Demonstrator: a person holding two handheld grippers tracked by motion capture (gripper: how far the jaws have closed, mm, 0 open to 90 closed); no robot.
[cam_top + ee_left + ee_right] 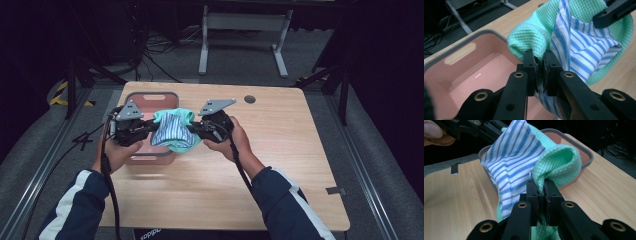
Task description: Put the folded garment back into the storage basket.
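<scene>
Left gripper: its jaws are pressed tight on one end of the cloth bundle. In the left gripper view the green towel and the blue striped cloth are both pinched between the pads.
Right gripper: its jaws are pressed tight on the other end of the bundle. In the right gripper view the green towel is squeezed between the pads, and the striped cloth hangs just beside them.
Cloth bundle: it hangs in the air between the two grippers, over the right edge of the pink bin.
Inside the bin: the left gripper view shows a bare pink floor.
Bin: it sits on the table, close to the far left corner.
Table edges: the bin's left side is near the table's left edge.
Open room: right of the bin and in front of it the wood is bare.
Small dark hole: it is in the table, right of the bin, well apart from it.
</scene>
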